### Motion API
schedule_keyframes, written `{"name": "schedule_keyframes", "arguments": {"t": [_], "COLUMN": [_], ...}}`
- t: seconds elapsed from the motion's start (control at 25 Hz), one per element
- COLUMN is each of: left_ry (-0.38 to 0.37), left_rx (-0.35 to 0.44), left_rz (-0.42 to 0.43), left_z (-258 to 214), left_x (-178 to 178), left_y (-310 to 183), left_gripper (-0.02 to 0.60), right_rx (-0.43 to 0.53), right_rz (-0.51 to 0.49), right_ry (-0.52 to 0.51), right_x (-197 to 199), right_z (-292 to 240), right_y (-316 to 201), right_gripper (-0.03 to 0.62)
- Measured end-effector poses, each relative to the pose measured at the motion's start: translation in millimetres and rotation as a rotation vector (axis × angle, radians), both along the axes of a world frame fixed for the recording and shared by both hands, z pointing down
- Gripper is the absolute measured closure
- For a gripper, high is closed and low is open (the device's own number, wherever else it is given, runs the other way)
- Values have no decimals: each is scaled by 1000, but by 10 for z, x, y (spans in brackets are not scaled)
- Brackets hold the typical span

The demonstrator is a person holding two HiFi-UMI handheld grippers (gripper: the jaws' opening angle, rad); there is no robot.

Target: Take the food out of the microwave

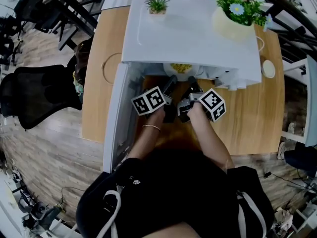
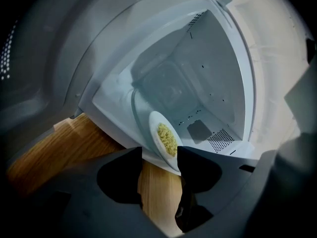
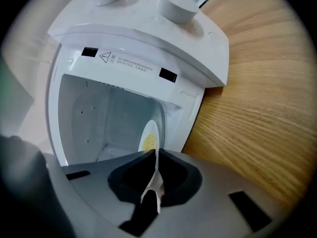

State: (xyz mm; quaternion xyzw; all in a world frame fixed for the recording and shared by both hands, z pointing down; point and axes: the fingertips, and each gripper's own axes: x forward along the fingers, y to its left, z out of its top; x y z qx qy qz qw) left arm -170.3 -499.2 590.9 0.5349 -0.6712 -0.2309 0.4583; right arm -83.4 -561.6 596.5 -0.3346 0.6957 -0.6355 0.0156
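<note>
While the right gripper clamps the plate, the left gripper gapes.

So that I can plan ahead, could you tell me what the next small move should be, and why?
Probably draw the plate straight back, level, out over the table: the right gripper is shut on its rim, and it sits at the microwave mouth with food on it.

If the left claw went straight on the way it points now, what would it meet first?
Most likely the white round plate of yellow food, whose rim sits just beyond the open left claw; depth is hard to judge.
</note>
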Motion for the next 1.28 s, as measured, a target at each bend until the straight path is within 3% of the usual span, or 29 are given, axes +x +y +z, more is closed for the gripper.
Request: {"name": "schedule_keyframes", "arguments": {"t": [0.36, 0.4, 0.48, 0.6, 0.88, 1.28], "left_ry": [13, 15, 30, 74, 79, 13], "left_rx": [8, 6, 4, 16, 39, 87], "left_rz": [28, 33, 31, 15, -4, -23], "left_z": [2, 7, 11, 6, -53, -349], "left_x": [127, 152, 191, 258, 350, 549], "left_y": [-52, -53, -39, 5, 163, 490], "left_gripper": [385, 395, 485, 500, 502, 502], "right_rx": [-43, -46, -47, -48, 7, 82], "right_rz": [2, 0, -4, 0, -46, -97], "right_ry": [-82, -86, -91, -92, -85, -123], "right_x": [147, 173, 219, 293, 354, 533], "right_z": [-49, -48, -54, -57, -153, -409], "right_y": [73, 94, 131, 181, 301, 597], "right_gripper": [578, 578, 579, 579, 577, 573]}}
